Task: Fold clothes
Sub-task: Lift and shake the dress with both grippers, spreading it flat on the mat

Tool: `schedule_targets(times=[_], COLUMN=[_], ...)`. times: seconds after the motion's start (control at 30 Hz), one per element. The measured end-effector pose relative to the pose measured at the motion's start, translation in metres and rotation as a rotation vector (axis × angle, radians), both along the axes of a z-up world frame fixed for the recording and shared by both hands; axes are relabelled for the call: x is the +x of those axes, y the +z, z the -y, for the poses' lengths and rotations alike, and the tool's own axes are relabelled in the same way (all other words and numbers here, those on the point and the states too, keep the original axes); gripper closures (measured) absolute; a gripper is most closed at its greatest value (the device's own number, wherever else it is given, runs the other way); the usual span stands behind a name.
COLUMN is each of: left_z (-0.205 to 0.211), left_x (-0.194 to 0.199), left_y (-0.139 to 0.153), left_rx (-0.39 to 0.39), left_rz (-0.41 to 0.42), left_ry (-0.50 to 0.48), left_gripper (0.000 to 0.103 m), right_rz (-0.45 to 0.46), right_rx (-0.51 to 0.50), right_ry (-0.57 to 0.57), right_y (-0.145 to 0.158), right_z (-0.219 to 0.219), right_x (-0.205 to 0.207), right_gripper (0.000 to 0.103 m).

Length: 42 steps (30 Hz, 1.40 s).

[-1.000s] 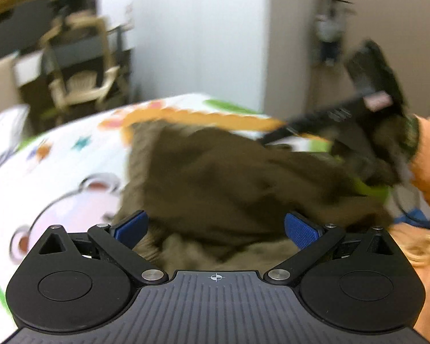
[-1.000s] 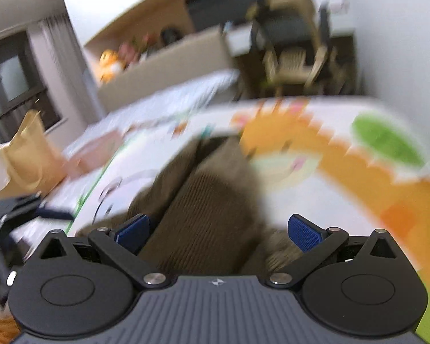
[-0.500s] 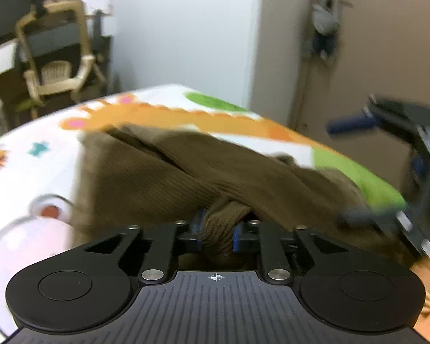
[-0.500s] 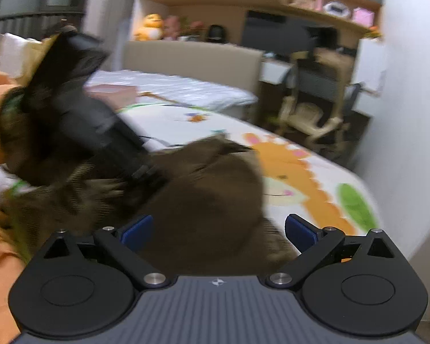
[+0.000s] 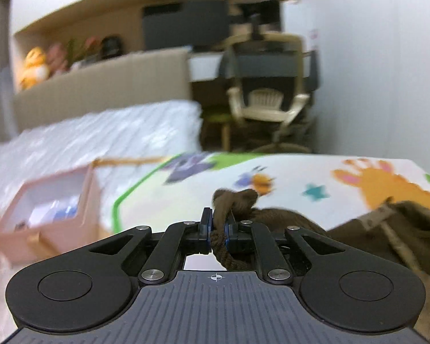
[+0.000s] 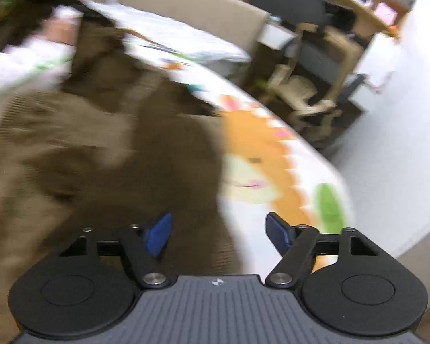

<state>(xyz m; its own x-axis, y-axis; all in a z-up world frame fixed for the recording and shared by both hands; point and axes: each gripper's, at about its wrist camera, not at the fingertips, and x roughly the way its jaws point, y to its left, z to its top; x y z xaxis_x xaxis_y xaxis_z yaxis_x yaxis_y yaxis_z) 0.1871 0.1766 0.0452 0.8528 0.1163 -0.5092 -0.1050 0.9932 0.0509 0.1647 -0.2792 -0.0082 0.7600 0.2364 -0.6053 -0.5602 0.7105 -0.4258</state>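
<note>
One colourful play mat [image 5: 315, 172] fills most of both views, and the brown ribbed garment [image 6: 146, 154] sprawls over it, bunched at 3 o'clock in the left wrist view. Half a second ago the left gripper [image 5: 217, 226] was closed on a fold low on the heap; now it carries that pinched knot of fabric up and toward the mat's far side, so a fold is probably under way. The right gripper [image 6: 218, 229] (blurred) hovers over the cloth's 6 o'clock edge, pads spread, gripping nothing. A chair [image 5: 268, 106] stands at 12 o'clock; a pink box [image 5: 51, 215] sits at 9 o'clock, close enough to snag a wide swing.
</note>
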Motion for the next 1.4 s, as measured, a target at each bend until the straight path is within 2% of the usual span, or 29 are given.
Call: schedule_targets(times=[0.1, 0.17, 0.23, 0.27, 0.3, 0.33, 0.4, 0.47, 0.53, 0.6, 0.63, 0.7, 0.77, 0.87, 0.93, 0.97, 1.03, 1.07, 1.13, 1.2, 1.27, 1.33, 1.4], left_z=[-0.013, -0.019, -0.032, -0.037, -0.042, -0.043, -0.039, -0.026, -0.009, 0.013, 0.026, 0.052, 0.075, 0.096, 0.100, 0.102, 0.100, 0.098, 0.095, 0.089, 0.085, 0.082, 0.078], left_x=[0.002, -0.004, -0.020, -0.028, -0.036, -0.040, -0.047, -0.051, -0.055, -0.058, -0.060, -0.064, -0.070, -0.076, -0.076, -0.074, -0.068, -0.064, -0.056, -0.042, -0.027, -0.014, -0.004], left_y=[-0.013, -0.015, -0.014, -0.014, -0.011, -0.009, -0.003, 0.002, 0.005, 0.008, 0.009, 0.011, 0.013, 0.012, 0.008, 0.006, -0.002, -0.007, -0.016, -0.026, -0.036, -0.044, -0.051], left_rx=[-0.013, -0.054, -0.145, -0.202, -0.254, -0.284, -0.316, -0.340, -0.353, -0.352, -0.347, -0.326, -0.287, -0.261, -0.275, -0.285, -0.314, -0.337, -0.394, -0.489, -0.581, -0.654, -0.664], left_rz=[-0.035, -0.045, -0.047, -0.046, -0.042, -0.041, -0.040, -0.042, -0.045, -0.050, -0.054, -0.060, -0.062, -0.065, -0.080, -0.093, -0.124, -0.139, -0.167, -0.195, -0.217, -0.231, -0.233], left_ry=[0.024, 0.037, 0.039, 0.024, 0.007, -0.004, -0.023, -0.063, -0.118, -0.191, -0.234, -0.322, -0.397, -0.470, -0.485, -0.484, -0.480, -0.480, -0.481, -0.472, -0.463, -0.449, -0.425], left_gripper=[0.092, 0.087, 0.073, 0.057, 0.045, 0.042, 0.036, 0.028, 0.024, 0.018, 0.017, 0.012, 0.010, 0.009, 0.009, 0.009, 0.009, 0.009, 0.009, 0.009, 0.009, 0.009, 0.009], right_rz=[0.170, 0.154, 0.132, 0.071, -0.004, -0.062, -0.169, -0.240, -0.293, -0.302, -0.285, -0.134, 0.091, 0.404, 0.502, 0.516, 0.458, 0.386, 0.190, -0.016, -0.190, -0.337, -0.473], right_rx=[-0.173, -0.120, -0.056, 0.050, 0.153, 0.209, 0.277, 0.248, 0.194, 0.102, 0.040, -0.156, -0.360, -0.525, -0.462, -0.399, -0.230, -0.118, 0.144, 0.404, 0.601, 0.742, 0.799], right_ry=[-0.105, -0.193, -0.273, -0.259, -0.222, -0.182, -0.082, 0.037, 0.139, 0.236, 0.281, 0.326, 0.313, 0.071, -0.166, -0.262, -0.393, -0.431, -0.421, -0.378, -0.299, -0.210, -0.157], right_y=[-0.012, -0.005, 0.003, 0.014, 0.022, 0.025, 0.026, 0.020, 0.013, 0.003, -0.002, -0.015, -0.025, -0.021, 0.000, 0.013, 0.039, 0.050, 0.063, 0.070, 0.068, 0.062, 0.044], right_z=[0.004, 0.015, 0.026, 0.031, 0.034, 0.033, 0.027, 0.011, -0.005, -0.022, -0.029, -0.037, -0.030, -0.001, 0.026, 0.038, 0.057, 0.066, 0.079, 0.088, 0.087, 0.074, 0.060], right_x=[0.040, 0.060, 0.079, 0.075, 0.067, 0.057, 0.034, 0.002, -0.028, -0.057, -0.072, -0.095, -0.104, -0.068, -0.034, -0.021, -0.004, 0.003, 0.012, 0.021, 0.035, 0.053, 0.080], right_gripper=[0.032, 0.032, 0.032, 0.031, 0.026, 0.020, 0.019, 0.019, 0.018, 0.018, 0.018, 0.018, 0.018, 0.018, 0.018, 0.018, 0.014, 0.013, 0.005, 0.005, 0.005, 0.005, 0.003])
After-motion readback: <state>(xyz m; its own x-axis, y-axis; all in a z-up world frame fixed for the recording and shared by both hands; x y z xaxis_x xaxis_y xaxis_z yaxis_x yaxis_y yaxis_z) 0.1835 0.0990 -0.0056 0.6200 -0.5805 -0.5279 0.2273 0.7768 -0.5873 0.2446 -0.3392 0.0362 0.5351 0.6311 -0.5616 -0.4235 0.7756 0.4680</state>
